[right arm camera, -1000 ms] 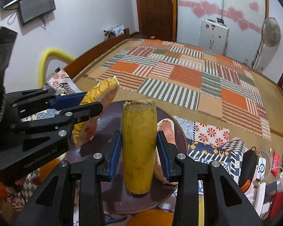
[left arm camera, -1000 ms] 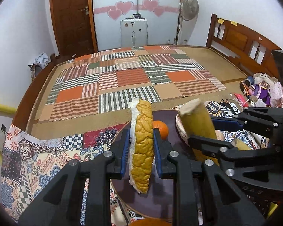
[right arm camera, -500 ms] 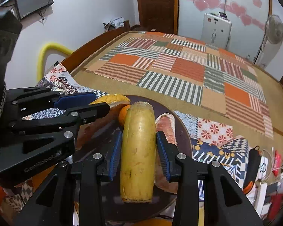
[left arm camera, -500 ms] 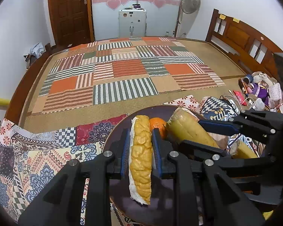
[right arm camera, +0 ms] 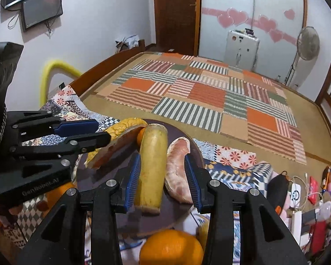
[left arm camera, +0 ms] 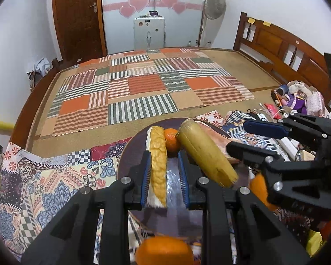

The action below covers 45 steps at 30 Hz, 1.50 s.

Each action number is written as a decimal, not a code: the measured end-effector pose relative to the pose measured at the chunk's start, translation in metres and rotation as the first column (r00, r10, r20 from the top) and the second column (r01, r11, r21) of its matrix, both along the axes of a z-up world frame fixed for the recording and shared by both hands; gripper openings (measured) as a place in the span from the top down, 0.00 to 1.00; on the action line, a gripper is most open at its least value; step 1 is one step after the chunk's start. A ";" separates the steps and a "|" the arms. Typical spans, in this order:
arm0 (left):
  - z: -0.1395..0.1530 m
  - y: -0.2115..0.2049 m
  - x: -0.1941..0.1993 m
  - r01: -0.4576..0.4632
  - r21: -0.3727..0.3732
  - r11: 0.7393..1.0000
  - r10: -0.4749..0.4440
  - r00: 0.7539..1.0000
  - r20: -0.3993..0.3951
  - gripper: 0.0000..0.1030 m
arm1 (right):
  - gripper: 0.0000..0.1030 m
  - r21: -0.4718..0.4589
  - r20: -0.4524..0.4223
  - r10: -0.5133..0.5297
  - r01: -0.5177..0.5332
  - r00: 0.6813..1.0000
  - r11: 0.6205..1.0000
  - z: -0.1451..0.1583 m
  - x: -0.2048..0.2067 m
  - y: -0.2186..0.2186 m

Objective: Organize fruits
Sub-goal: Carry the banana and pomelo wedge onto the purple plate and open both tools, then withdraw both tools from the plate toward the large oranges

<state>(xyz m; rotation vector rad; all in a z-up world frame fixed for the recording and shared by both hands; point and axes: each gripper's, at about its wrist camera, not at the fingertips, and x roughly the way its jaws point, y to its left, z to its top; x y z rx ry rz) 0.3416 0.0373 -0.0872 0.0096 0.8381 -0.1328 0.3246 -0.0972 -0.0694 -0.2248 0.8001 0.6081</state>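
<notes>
A dark round plate (left arm camera: 130, 154) (right arm camera: 130, 220) lies on a patterned cloth. My left gripper (left arm camera: 164, 176) is open; a bumpy yellow pomelo wedge (left arm camera: 157, 167) (right arm camera: 119, 132) leans against its left finger on the plate. My right gripper (right arm camera: 163, 176) is open around a yellow banana piece (right arm camera: 152, 167) (left arm camera: 207, 156) lying on the plate. A pink peeled pomelo segment (right arm camera: 177, 172) lies beside the banana, between the right fingers. A small orange (left arm camera: 171, 141) sits at the plate's far side. A larger orange (left arm camera: 164, 251) (right arm camera: 172, 248) lies off the plate at its near edge.
The patterned cloth (left arm camera: 44, 187) covers the near end of a bed with a striped patchwork mat (left arm camera: 143, 88). Toys, cables and small clutter (right arm camera: 309, 194) lie to the right. Another orange (left arm camera: 257, 187) shows under the right gripper. A wooden headboard (left arm camera: 275, 44) stands at the right.
Both grippers lowered onto the plate and opened. The pomelo wedge and the banana piece, gripped upright before, now lie on the plate, released.
</notes>
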 end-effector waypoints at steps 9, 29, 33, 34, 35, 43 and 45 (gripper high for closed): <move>0.024 0.004 -0.054 -0.003 -0.001 1.000 0.003 0.999 0.044 0.76 | 0.54 0.041 0.083 -0.043 0.040 0.996 0.998 0.021 -0.041 -0.028; -0.012 0.006 -0.120 -0.015 -0.017 1.000 0.015 1.000 0.003 0.49 | 0.34 -0.016 0.108 -0.075 0.077 0.991 0.997 -0.018 -0.088 -0.050; -0.027 0.007 -0.121 -0.022 -0.024 0.999 0.022 1.000 -0.018 0.43 | 0.34 -0.025 0.083 -0.081 0.084 0.993 0.996 -0.031 -0.085 -0.051; -0.031 0.008 -0.120 -0.025 -0.029 0.999 0.025 0.999 -0.026 0.38 | 0.34 -0.025 0.074 -0.083 0.085 0.994 0.996 -0.034 -0.083 -0.051; -0.034 0.008 -0.119 -0.025 -0.033 0.999 0.024 0.999 -0.032 0.37 | 0.34 -0.022 0.068 -0.083 0.085 0.994 0.996 -0.038 -0.082 -0.052; -0.052 0.005 -0.106 -0.023 -0.013 1.000 0.022 0.998 -0.055 0.32 | 0.32 -0.021 0.019 -0.088 0.088 0.996 0.996 -0.056 -0.072 -0.048; -0.054 0.007 -0.104 -0.032 -0.016 0.999 0.031 0.998 -0.055 0.32 | 0.28 -0.024 0.022 -0.086 0.087 0.996 0.996 -0.058 -0.071 -0.045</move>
